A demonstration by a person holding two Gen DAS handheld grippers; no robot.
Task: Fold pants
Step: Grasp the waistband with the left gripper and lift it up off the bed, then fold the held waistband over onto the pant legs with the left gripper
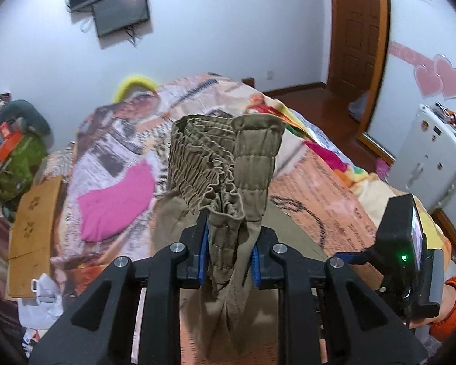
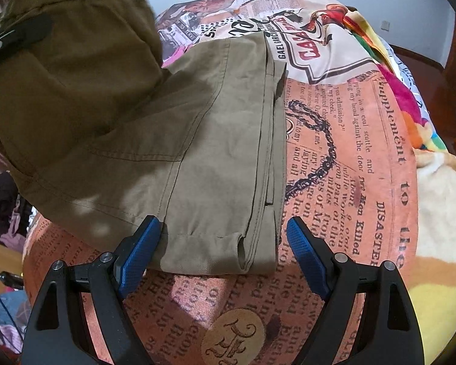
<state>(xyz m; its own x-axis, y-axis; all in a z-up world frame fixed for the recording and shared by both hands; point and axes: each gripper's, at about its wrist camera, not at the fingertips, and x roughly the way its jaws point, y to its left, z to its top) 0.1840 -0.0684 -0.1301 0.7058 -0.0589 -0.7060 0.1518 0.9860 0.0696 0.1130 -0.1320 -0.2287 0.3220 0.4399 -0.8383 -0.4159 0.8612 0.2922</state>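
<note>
The olive-khaki pants [image 2: 197, 140] lie folded lengthwise on the bed, hem ends toward my right gripper. My left gripper [image 1: 229, 252] is shut on the pants' elastic waistband [image 1: 225, 164], which is lifted and stands bunched above the jaws. The lifted upper part hangs over the left of the right wrist view [image 2: 63, 70]. My right gripper [image 2: 223, 243] is open, its blue pads either side of the hem ends [image 2: 246, 258], just above the bed. It also shows in the left wrist view [image 1: 404, 249].
The bed has a newspaper-print orange cover [image 2: 334, 158]. A pink cloth [image 1: 118, 200] lies on it at left. A cardboard piece [image 1: 30, 237] and cluttered bags [image 1: 18, 152] stand left of the bed. A white fridge [image 1: 428, 164] and wooden door [image 1: 358, 30] are at right.
</note>
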